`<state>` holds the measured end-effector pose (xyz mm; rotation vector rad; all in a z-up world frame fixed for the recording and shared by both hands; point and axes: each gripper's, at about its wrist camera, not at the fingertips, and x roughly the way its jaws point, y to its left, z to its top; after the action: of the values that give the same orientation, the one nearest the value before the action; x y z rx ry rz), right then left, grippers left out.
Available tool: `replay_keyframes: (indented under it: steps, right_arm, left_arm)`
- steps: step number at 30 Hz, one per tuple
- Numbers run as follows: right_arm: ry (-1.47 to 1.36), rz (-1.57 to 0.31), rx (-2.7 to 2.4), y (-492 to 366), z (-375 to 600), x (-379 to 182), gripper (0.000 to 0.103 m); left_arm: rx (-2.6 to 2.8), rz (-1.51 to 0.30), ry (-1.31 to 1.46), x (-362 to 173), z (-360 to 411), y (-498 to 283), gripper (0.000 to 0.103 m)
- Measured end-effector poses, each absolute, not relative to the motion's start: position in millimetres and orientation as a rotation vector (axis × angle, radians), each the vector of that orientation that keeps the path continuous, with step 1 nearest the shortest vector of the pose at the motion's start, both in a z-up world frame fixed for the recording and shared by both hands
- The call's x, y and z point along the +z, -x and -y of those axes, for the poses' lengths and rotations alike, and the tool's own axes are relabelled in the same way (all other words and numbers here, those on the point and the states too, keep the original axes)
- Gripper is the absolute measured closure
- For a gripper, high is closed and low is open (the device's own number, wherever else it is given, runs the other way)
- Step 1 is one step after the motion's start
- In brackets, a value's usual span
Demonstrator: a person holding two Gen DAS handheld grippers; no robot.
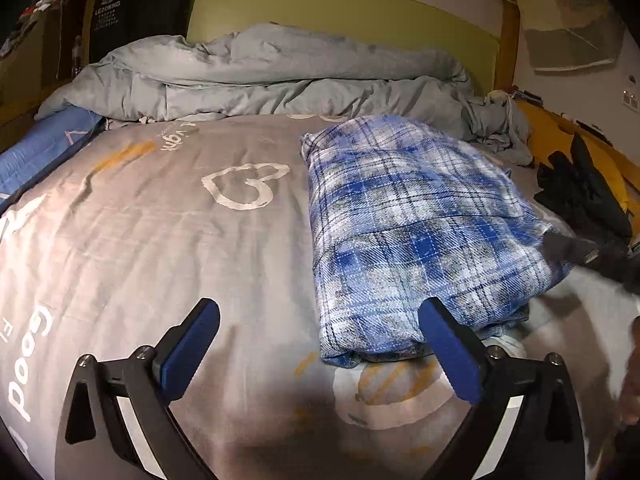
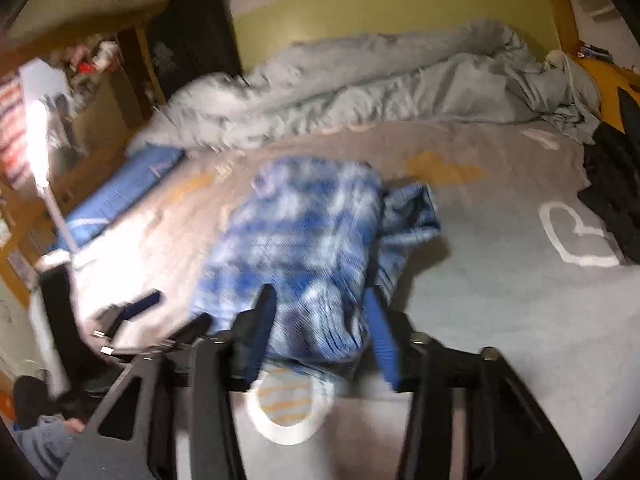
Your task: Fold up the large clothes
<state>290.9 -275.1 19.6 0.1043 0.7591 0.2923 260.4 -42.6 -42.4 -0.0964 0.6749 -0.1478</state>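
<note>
On the bed sheet (image 1: 160,240), blurred plaid garment (image 2: 296,248) between parted right tongs (image 2: 320,332); left tongs (image 1: 320,344) wide, empty

Blue, white and grey plaid flannel garment (image 1: 416,232), folded into a thick rectangular bundle with several layers showing at the near edge. It lies flat on the bed, long side running away from the left wrist camera. Right wrist view is blurred; one loose flap (image 2: 412,212) projects at its right side.
</note>
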Motion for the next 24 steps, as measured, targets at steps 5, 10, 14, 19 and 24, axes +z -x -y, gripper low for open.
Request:
replay_keyframes:
  steps: [5, 10, 14, 19, 24]
  right_arm:
    - [-0.185, -0.900, 0.218, -298, 297, 4, 0.028]
    - [-0.114, -0.901, 0.202, -287, 302, 14, 0.020]
    - [-0.177, -0.773, 0.191, -278, 311, 31, 0.018]
    - [-0.203, -0.645, 0.194, -270, 307, 48, 0.011]
    - [-0.140, -0.591, 0.213, -261, 296, 58, 0.009]
  left_arm:
    - [-0.163, -0.646, 0.075, -39, 47, -254, 0.000]
    - [-0.159, -0.598, 0.037, -32, 54, -246, 0.000]
    - [-0.159, -0.571, 0.031, -29, 54, -241, 0.000]
    - [-0.142, -0.544, 0.062, -26, 46, -235, 0.000]
    - [-0.153, -0.537, 0.071, -23, 45, -234, 0.000]
